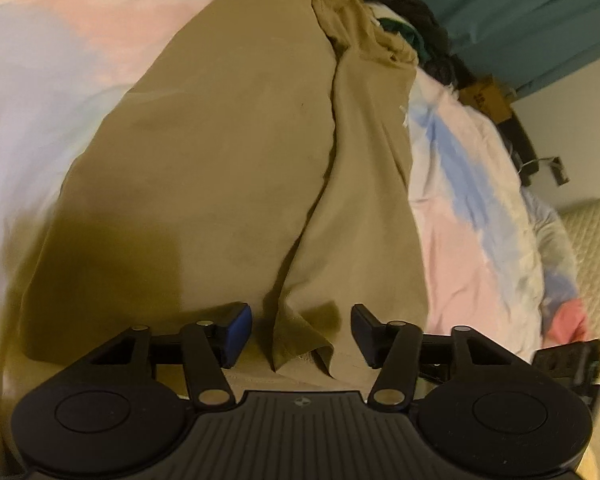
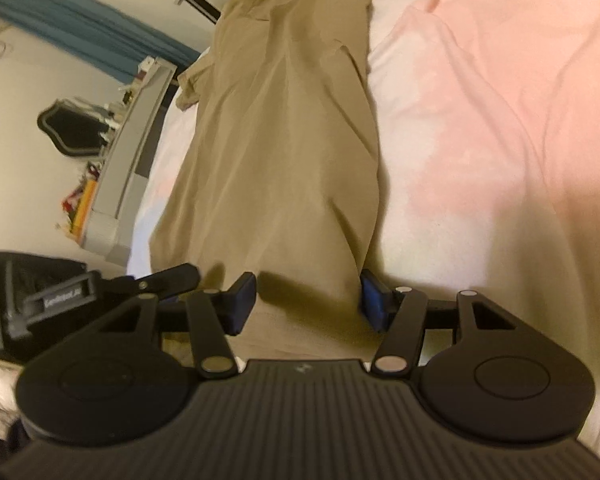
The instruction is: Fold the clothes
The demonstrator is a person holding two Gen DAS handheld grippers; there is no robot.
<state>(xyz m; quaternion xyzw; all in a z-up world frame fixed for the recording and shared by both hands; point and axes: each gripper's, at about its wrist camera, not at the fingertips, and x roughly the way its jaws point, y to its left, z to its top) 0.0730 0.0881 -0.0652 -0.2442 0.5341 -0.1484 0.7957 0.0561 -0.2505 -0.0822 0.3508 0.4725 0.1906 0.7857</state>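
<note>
Pastel bedding point(image 1: 68, 80), pink, blue and white, spreads wide and bare on either side of one khaki garment point(image 1: 236, 152) lying lengthwise down its middle, one long fold running along it. A heap of other clothes point(image 1: 404, 8) sits at its far end. Two grippers: the left gripper point(image 1: 302, 334) gapes over a loose hem corner; the right gripper point(image 2: 308, 300) stands spread across the near edge, fabric between its fingers.

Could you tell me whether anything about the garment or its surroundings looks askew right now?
The tan garment is not flat: a long ridge runs down it, and a loose corner sits crumpled between the open left gripper's fingers. Otherwise nothing looks spilled or damaged.
</note>
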